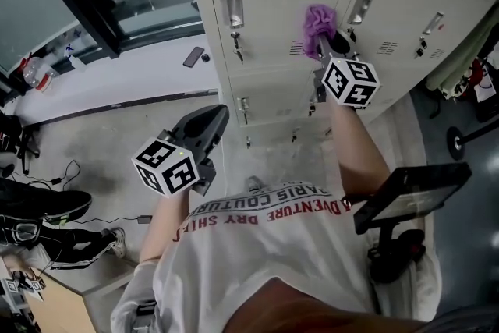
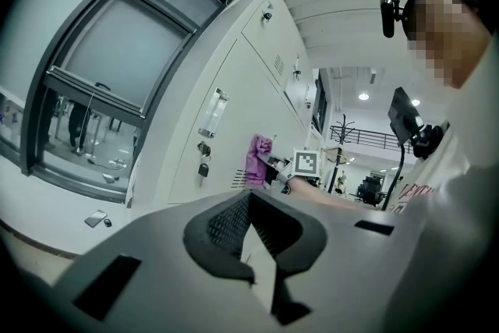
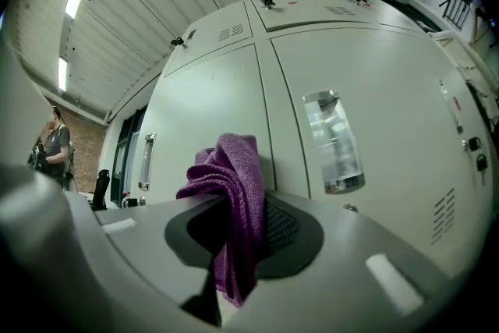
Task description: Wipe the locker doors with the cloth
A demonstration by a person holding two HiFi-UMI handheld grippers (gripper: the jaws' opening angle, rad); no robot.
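Holds the purple cloth (image 1: pixel 317 21) clamped in the right tool (image 1: pixel 326 44), up at a pale locker door (image 1: pixel 269 4). Stands on grey floor (image 1: pixel 109 136), phone (image 1: pixel 194 56) lying near the wall. Reaches forward with the right arm; carries the left tool (image 1: pixel 216 117) low, closed, empty.

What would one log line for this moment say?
right tongs: shut on cloth | cloth: at locker door | left tongs: shut, empty

Bunched purple cloth (image 3: pixel 234 199) pressed against closed pale locker door (image 3: pixel 207 113)
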